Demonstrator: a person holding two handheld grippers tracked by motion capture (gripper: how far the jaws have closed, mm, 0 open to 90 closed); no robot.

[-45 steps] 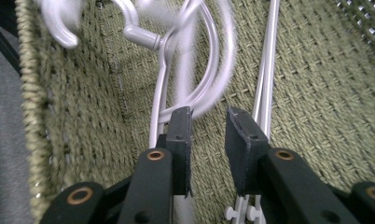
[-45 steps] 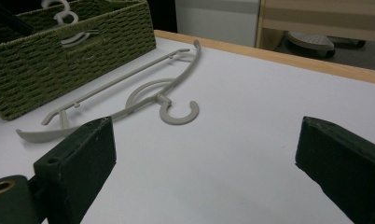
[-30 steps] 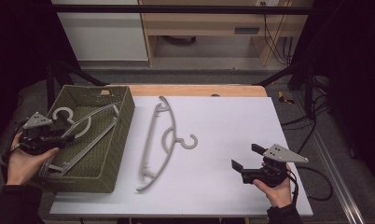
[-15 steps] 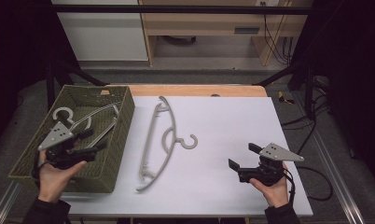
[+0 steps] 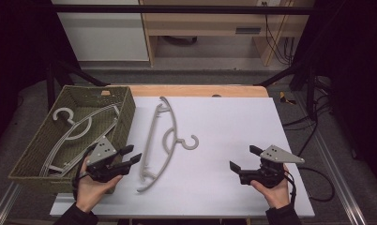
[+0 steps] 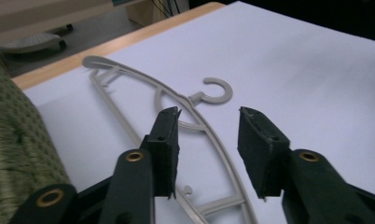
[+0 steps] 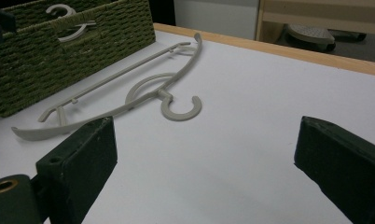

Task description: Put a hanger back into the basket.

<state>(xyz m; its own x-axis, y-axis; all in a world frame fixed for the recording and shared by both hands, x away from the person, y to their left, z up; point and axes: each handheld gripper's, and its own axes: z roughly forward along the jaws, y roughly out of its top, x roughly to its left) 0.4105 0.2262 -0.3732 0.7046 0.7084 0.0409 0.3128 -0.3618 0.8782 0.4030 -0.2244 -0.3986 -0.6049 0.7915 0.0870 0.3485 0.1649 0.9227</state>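
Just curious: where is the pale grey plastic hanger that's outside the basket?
In the high view, the pale grey plastic hanger lies flat on the white table, just right of the green woven basket.

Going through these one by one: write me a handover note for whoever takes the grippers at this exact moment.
Left gripper: jaws have just been closing, nothing between the pads yet; it hovers by the lower arm of the hanger on the table, open.
Right gripper: open, empty, at the table's right front.
Basket sits at the table's left edge with hangers in the basket.
Done: some hangers lie in the basket.
Left: probably grip the hanger on the white table and move it into the basket.
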